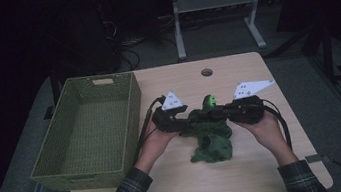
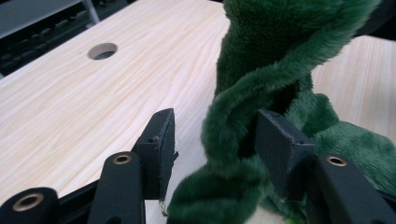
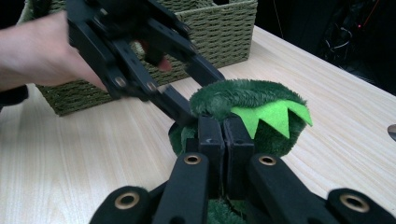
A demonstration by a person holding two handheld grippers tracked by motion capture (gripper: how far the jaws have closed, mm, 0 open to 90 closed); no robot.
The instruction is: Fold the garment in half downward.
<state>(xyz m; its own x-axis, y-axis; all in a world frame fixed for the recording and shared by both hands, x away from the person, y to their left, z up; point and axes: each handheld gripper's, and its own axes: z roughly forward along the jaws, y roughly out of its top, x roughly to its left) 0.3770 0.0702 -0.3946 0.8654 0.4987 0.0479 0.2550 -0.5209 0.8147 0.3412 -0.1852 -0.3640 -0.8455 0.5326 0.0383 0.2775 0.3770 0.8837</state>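
The green plush toy [image 1: 207, 133] hung between the two tongs above the middle of the tabletop [image 1: 250, 175], its lower part resting on the wood. The right tongs [image 3: 225, 128] were pressed together, pinching the plush beside a light green zigzag felt trim [image 3: 273, 116]. The left tongs [image 2: 215, 140] stood spread, with a twisted fold of the plush between the jaws, touching only one. A woven basket [image 1: 88, 173] sat along the left edge.

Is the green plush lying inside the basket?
No, the plush hangs over the bare table between the two hand-held grippers, beside the basket.
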